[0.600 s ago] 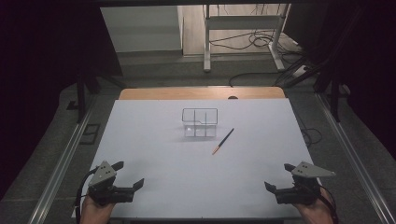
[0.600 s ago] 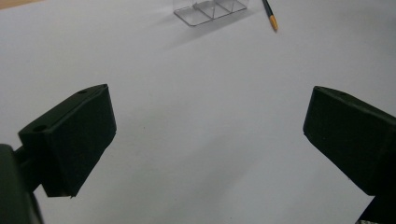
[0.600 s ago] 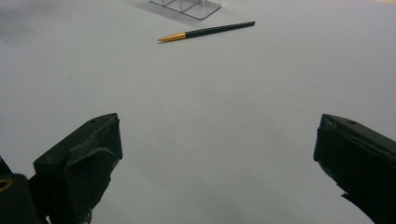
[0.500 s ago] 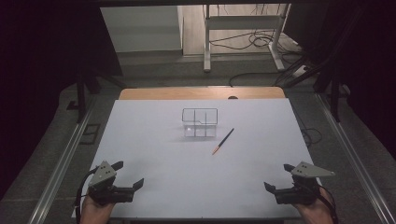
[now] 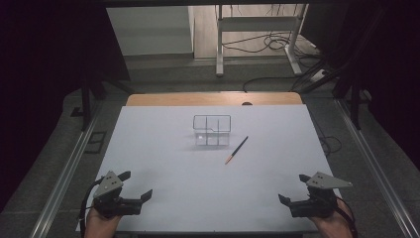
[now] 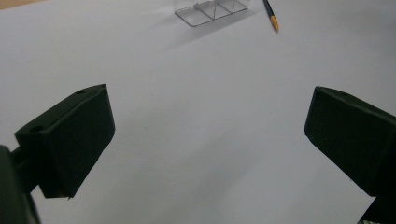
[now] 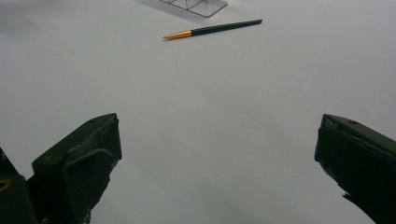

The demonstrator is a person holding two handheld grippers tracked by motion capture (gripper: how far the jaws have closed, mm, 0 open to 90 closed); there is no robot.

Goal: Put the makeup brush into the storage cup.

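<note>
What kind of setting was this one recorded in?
Probably a lab or recording workspace, not a home: a table under a plain white sheet, dark curtains along both sides, loose cables on the floor beyond, and only a clear organizer and pencil laid out.

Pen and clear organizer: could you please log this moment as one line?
left gripper: open, empty | right gripper: open, empty | pen: flat on table, beside clear organizer

dim, dark surroundings; evenly lit white table point(image 5: 163, 148), slightly soft focus
</note>
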